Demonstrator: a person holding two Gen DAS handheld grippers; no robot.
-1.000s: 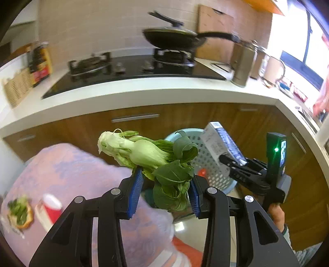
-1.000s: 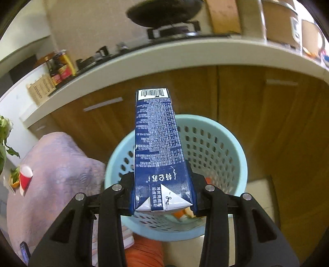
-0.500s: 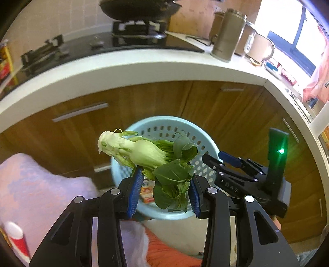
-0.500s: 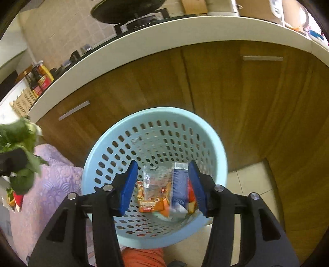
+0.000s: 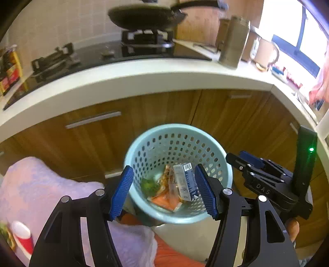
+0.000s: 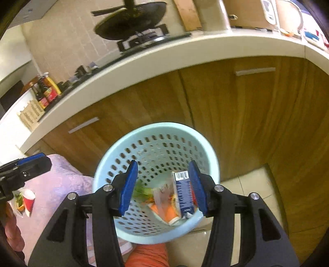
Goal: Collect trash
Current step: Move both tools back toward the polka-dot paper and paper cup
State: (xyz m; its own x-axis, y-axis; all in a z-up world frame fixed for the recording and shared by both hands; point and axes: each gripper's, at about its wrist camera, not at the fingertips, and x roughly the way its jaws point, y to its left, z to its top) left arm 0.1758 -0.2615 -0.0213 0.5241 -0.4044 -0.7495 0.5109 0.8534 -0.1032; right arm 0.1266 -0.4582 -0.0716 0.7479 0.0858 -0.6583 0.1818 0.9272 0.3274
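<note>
A light blue perforated trash basket (image 5: 213, 156) stands on the floor against wooden cabinets; it also shows in the right wrist view (image 6: 115, 164). Inside lie a blue and white carton (image 5: 186, 182) (image 6: 184, 194), orange wrappers (image 5: 164, 200) (image 6: 166, 211) and a green bok choy (image 5: 149, 184) (image 6: 140, 190). My left gripper (image 5: 164, 193) is open and empty above the basket. My right gripper (image 6: 163, 184) is open and empty above the basket too; it shows at the right of the left wrist view (image 5: 244, 162).
A purple cloth (image 5: 35, 184) covers a surface at left, with a red and white cup (image 5: 21, 236) (image 6: 28, 198) and food scraps. A white countertop (image 5: 144, 76) carries a stove with a black pan (image 5: 144, 16) and a metal flask (image 5: 234, 41). Tiled floor (image 6: 253, 184) lies right of the basket.
The right gripper opened and the carton fell into the basket. Then the left gripper opened and the bok choy dropped in. Both grippers moved over the basket.
</note>
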